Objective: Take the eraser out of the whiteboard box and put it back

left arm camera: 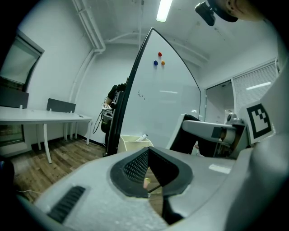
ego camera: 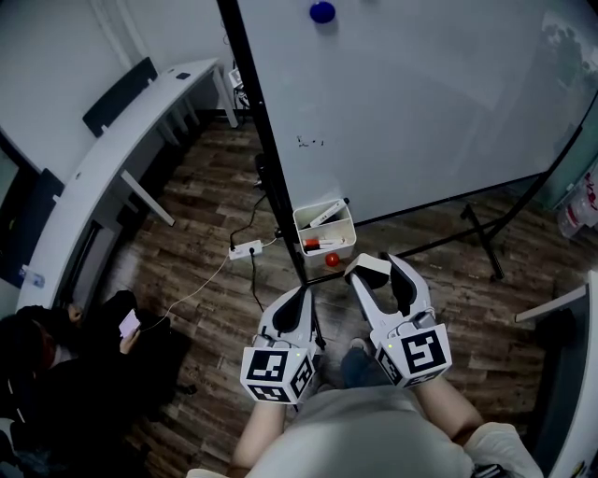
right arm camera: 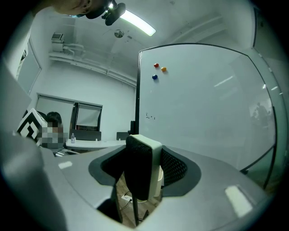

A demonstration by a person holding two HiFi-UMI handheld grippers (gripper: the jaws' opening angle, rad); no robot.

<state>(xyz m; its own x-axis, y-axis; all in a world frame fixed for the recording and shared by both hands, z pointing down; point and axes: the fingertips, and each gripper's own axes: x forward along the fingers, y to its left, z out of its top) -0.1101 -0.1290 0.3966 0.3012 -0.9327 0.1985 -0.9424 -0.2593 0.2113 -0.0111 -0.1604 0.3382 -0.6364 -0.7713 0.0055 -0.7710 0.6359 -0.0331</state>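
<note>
Head view, left to right: person [ego camera: 56, 373] sitting low with a lit phone [ego camera: 129, 324], long white counter [ego camera: 112, 154] along the wall, power strip [ego camera: 245, 249] on the wood floor. Then my left tool [ego camera: 301, 295], pressed together and holding nothing. The left gripper view confirms it: pads meet at the tips, floor showing behind. The box [ego camera: 297, 222] sits at the whiteboard's [ego camera: 420, 103] lower corner, with a marker [ego camera: 324, 214] and something red inside. Only the head view looks into it. My right tool [ego camera: 381, 271] is just below the box, pinching the eraser [ego camera: 367, 269], so the eraser is out of the box. The right gripper view shows that grip best: white back, black felt, upright between the pads. Both gripper views show three magnets [right arm camera: 156, 65]; the head view catches only the blue magnet [ego camera: 322, 11].
</note>
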